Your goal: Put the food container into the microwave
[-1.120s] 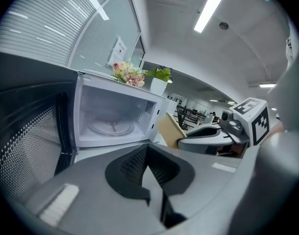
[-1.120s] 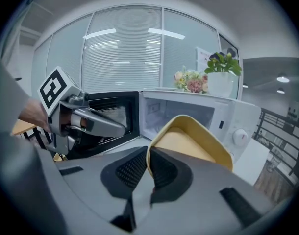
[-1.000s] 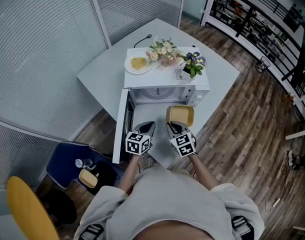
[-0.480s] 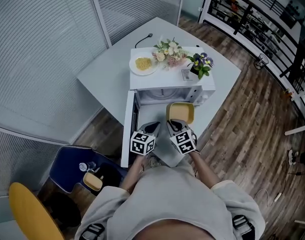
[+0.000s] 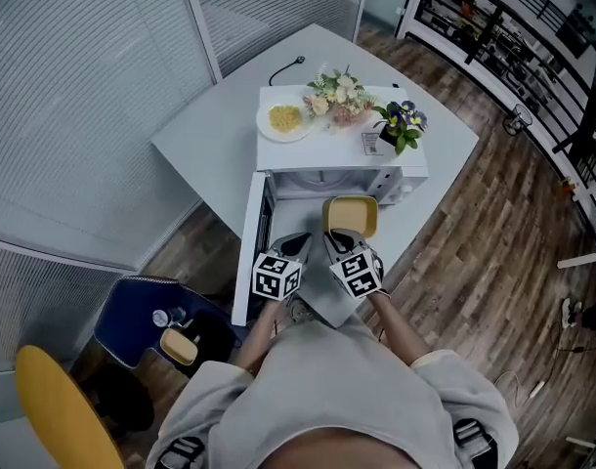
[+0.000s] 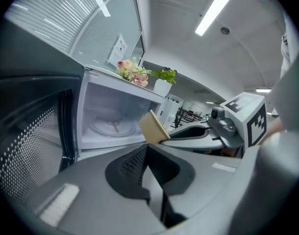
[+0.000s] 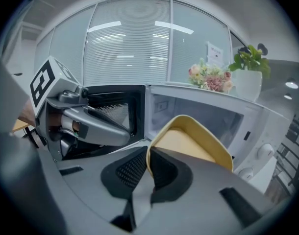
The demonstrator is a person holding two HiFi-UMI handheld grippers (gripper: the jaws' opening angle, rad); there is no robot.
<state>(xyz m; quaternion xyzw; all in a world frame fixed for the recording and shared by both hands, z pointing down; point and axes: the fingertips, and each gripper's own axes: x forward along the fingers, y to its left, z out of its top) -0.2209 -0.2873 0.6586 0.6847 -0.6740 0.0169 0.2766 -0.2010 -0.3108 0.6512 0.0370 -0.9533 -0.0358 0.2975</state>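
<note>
A white microwave (image 5: 342, 169) stands on the table with its door (image 5: 247, 252) swung open to the left. Its cavity (image 6: 112, 119) with the glass turntable shows in the left gripper view. A yellow food container (image 5: 350, 215) hangs just in front of the opening, tilted, with my right gripper (image 5: 340, 239) shut on its near rim. In the right gripper view the container (image 7: 193, 141) rises from between the jaws of the right gripper (image 7: 148, 156). My left gripper (image 5: 290, 248) hovers beside it to the left. There the left gripper (image 6: 145, 151) has its jaws together, holding nothing.
On the microwave's top sit a plate of yellow food (image 5: 284, 120), a bunch of flowers (image 5: 339, 96) and a potted plant (image 5: 402, 125). The grey table (image 5: 215, 130) stands against glass walls with blinds. A blue chair (image 5: 142, 325) and a yellow chair (image 5: 59, 413) stand at lower left.
The right gripper has carried the yellow container a little closer to the microwave opening. The left gripper has stayed beside it, still shut.
</note>
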